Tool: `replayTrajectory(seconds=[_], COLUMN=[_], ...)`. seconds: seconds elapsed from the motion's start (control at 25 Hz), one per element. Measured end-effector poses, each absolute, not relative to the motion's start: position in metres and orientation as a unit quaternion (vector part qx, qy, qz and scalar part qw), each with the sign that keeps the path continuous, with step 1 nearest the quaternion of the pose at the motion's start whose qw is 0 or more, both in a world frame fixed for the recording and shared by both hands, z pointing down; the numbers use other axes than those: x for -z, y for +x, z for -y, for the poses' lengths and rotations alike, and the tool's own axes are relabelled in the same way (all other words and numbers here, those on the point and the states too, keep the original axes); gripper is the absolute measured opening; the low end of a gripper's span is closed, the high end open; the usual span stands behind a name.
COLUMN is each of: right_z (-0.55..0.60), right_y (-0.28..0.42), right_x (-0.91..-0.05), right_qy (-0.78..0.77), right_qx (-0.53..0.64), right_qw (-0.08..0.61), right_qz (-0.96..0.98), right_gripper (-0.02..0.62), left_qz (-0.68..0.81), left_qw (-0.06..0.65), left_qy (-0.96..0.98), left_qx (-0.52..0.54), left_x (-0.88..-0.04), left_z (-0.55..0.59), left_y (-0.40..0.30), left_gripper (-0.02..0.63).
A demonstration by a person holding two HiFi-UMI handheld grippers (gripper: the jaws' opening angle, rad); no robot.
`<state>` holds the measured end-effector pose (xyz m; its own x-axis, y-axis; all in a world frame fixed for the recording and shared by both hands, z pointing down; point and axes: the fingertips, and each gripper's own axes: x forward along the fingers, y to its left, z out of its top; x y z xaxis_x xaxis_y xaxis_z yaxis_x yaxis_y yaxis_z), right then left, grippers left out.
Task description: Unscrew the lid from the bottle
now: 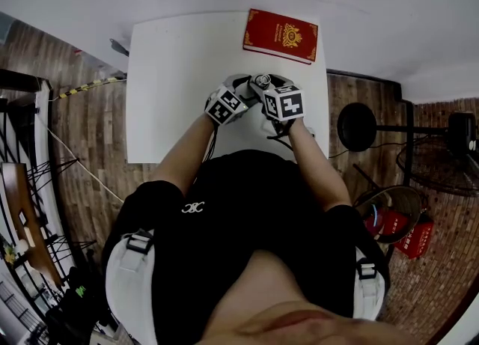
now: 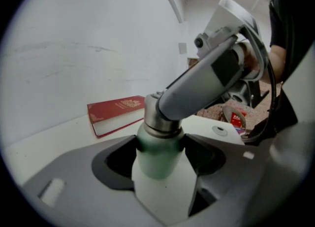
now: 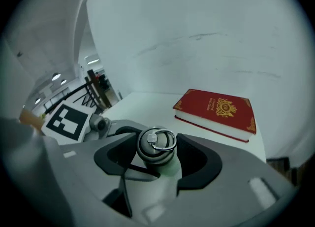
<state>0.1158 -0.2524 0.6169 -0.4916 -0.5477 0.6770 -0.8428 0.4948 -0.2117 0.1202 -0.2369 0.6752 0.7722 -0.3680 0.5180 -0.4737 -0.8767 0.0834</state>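
Observation:
A pale green bottle (image 2: 156, 158) with a steel lid (image 3: 156, 145) stands on the white table (image 1: 176, 74) in front of me. My left gripper (image 2: 160, 145) is shut on the bottle's body just below the shoulder. My right gripper (image 3: 158, 158) reaches down over the top, its jaws on either side of the lid, whose ring lies flat on top. The pads sit close to the lid but do not look pressed on it. In the left gripper view a grey finger (image 2: 202, 85) of the right gripper hides the lid. The head view shows both grippers (image 1: 224, 105) (image 1: 284, 102) meeting at the bottle top (image 1: 262, 81).
A red book (image 1: 281, 35) lies flat at the table's far right, just behind the bottle. Beyond the table's right edge stand a round-based stand (image 1: 356, 126), a fan (image 1: 441, 160) and red extinguishers (image 1: 408, 235) on the brick floor.

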Motion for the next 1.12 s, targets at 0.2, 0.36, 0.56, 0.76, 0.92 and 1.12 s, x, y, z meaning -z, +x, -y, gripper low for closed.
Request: replayTrajectory(seconds=[0.2, 0.36, 0.56, 0.76, 0.92, 1.12], right_z=[0.245, 0.239, 0.233, 0.237, 0.235, 0.228], right_y=[0.103, 0.105, 0.111, 0.113, 0.113, 0.116], right_x=[-0.623, -0.626, -0.624, -0.621, -0.598, -0.589], right_qy=[0.224, 0.034, -0.061, 0.024, 0.143, 0.323], right_qx=[-0.142, -0.048, -0.013, -0.055, -0.125, -0.189], right_qw=[0.433, 0.497, 0.524, 0.475, 0.342, 0.181], right_qz=[0.862, 0.866, 0.849, 0.878, 0.92, 0.909], right_gripper=[0.255, 0.253, 0.253, 0.29, 0.29, 0.29], left_qz=[0.228, 0.231, 0.233, 0.231, 0.231, 0.234], left_qw=[0.106, 0.105, 0.108, 0.108, 0.11, 0.115], left_qy=[0.935, 0.934, 0.933, 0.934, 0.934, 0.934], left_qx=[-0.251, -0.252, -0.251, -0.251, -0.248, -0.244], left_x=[-0.676, -0.675, -0.672, -0.672, -0.673, -0.676], left_z=[0.237, 0.237, 0.233, 0.232, 0.234, 0.235], left_y=[0.12, 0.12, 0.127, 0.123, 0.119, 0.116], left_gripper=[0.362, 0.36, 0.36, 0.361, 0.362, 0.362])
